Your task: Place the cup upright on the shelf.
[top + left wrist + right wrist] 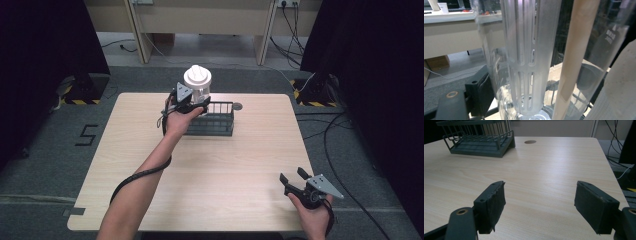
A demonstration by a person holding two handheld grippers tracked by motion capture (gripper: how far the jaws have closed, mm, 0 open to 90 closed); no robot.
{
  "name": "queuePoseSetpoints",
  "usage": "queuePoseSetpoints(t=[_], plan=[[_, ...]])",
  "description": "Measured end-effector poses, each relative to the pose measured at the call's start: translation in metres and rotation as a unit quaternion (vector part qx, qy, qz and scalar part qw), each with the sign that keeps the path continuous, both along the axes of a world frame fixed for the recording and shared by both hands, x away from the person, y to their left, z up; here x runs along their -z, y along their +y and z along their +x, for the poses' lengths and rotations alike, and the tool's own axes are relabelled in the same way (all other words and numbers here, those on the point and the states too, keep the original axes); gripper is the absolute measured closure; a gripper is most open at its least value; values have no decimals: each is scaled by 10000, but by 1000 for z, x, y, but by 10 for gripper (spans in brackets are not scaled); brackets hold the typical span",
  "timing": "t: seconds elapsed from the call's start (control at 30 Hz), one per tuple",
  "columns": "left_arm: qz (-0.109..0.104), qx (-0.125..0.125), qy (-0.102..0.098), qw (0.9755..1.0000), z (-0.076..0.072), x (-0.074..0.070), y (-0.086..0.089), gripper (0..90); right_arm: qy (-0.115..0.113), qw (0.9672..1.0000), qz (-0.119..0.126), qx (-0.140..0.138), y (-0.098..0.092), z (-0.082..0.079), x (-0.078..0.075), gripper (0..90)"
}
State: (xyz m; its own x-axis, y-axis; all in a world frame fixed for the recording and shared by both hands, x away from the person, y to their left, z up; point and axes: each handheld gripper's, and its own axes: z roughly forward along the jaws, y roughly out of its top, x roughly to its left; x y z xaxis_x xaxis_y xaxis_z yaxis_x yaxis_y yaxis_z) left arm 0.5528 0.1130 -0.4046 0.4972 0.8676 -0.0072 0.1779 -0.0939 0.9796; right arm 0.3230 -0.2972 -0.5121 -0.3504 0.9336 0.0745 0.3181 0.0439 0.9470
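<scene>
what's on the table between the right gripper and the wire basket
Nothing: bare wood. In the right gripper view, the tabletop runs uninterrupted from the open right gripper up to the dark wire basket. The high view shows the same bare stretch.

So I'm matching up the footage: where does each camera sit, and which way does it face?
High view: above the person's side, looking forward and down on the table; both forearms and tools show.
Left gripper view: on the left tool, pressed close to the clear bottle; one black jaw shows.
Right gripper view: on the right tool, low over the table, facing the wire basket; both jaws show, apart.
Shared: basket, high and right.
</scene>
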Motion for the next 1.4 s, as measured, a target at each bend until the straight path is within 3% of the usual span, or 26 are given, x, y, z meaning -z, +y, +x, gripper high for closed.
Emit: queuePoseSetpoints(t=[0.43, 1.4], plan=[[19, -61, 138, 9999, 7, 8, -10, 175, 12, 10000, 33, -23, 0, 0, 0, 251], [181, -258, 470, 9984, 17, 31, -14, 173, 12, 10000, 37, -53, 0, 1, 0, 250]])
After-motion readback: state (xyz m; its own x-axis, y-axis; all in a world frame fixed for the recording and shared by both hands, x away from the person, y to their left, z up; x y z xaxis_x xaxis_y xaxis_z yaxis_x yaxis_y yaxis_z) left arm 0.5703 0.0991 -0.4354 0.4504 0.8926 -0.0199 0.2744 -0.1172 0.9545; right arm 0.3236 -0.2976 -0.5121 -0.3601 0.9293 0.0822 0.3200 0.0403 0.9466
